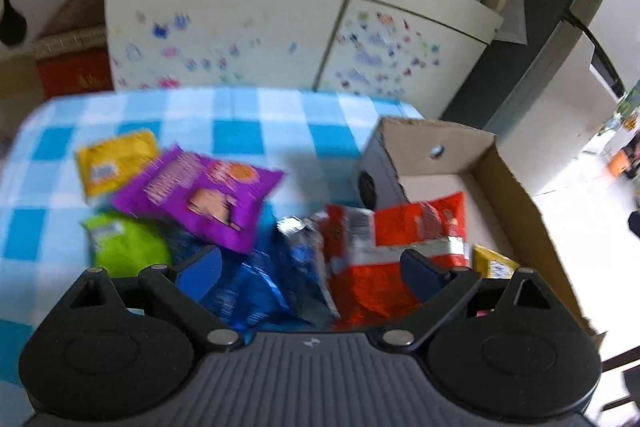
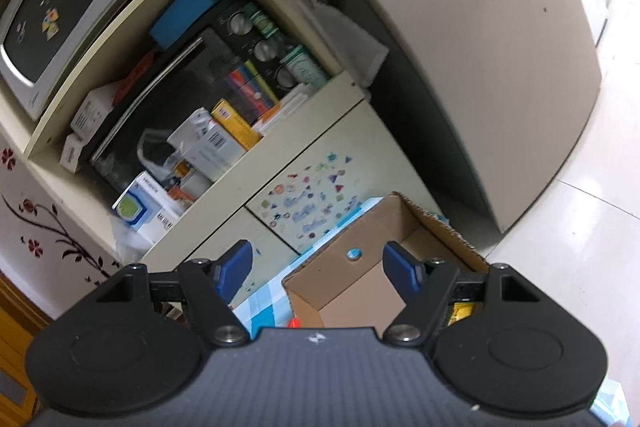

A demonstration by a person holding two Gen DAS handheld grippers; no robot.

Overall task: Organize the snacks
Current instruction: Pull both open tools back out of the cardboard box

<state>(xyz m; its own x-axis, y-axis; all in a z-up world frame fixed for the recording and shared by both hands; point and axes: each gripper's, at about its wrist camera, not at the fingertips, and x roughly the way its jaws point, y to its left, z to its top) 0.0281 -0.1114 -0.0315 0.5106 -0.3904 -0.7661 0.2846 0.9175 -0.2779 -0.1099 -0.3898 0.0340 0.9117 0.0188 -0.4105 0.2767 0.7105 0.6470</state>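
Several snack packs lie on a blue-and-white checked tablecloth (image 1: 240,123) in the left wrist view: a yellow pack (image 1: 116,161), a purple pack (image 1: 200,193), a green pack (image 1: 128,247), a blue pack (image 1: 260,283) and a red pack (image 1: 396,227). The red pack rests at the near-left side of an open cardboard box (image 1: 516,187). Another yellow pack (image 1: 494,263) lies inside the box. My left gripper (image 1: 312,273) hovers open over the blue and red packs. My right gripper (image 2: 319,271) is open and empty above the cardboard box (image 2: 440,223).
Behind the table stands a cream cabinet (image 1: 224,39) with stickers on its doors and a crowded shelf of boxes and bottles. A microwave (image 2: 52,15) sits higher on the left. A fridge (image 2: 500,67) and tiled floor (image 2: 580,247) lie to the right.
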